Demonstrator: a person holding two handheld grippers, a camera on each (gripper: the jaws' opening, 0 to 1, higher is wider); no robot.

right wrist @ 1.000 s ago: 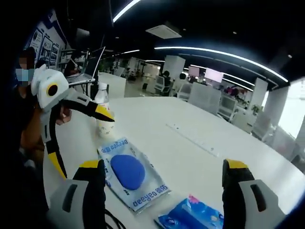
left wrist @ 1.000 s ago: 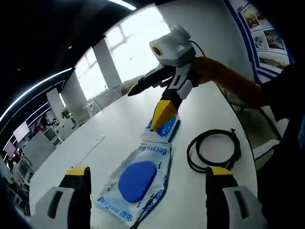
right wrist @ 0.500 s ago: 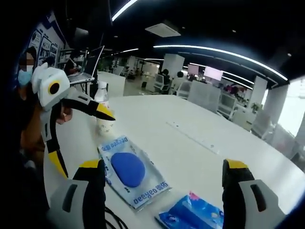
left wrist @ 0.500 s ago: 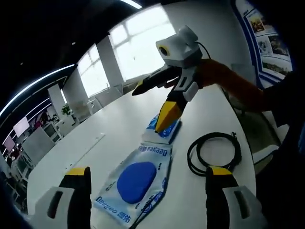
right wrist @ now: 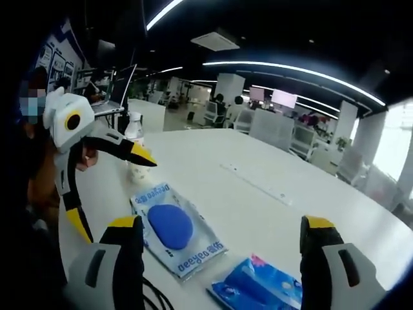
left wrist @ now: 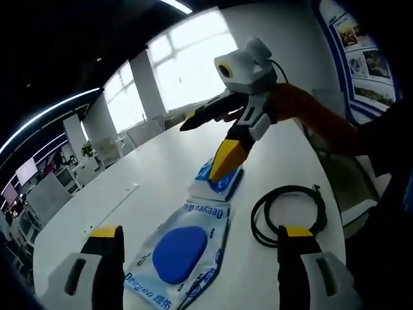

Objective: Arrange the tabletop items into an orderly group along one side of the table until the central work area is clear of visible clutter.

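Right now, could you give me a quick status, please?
Both claws open, empty. Blue tissue pack, Deeyeo pouch, black cable lie mid-table, bottle at edge. Nothing blocking.

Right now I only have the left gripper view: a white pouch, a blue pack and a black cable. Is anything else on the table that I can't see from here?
Observer: Yes. A clear bottle stands upright past the far end of the white pouch, on the side your camera looks away from.
Operator: Is my left gripper around that bottle?
Observer: No. In the right gripper view the left gripper is open in the air, and its upper jaw tip crosses in front of the bottle with nothing between the jaws.
Operator: Anything beyond the bottle I should know about?
Observer: An open laptop sits on a separate desk behind it, not on your table.
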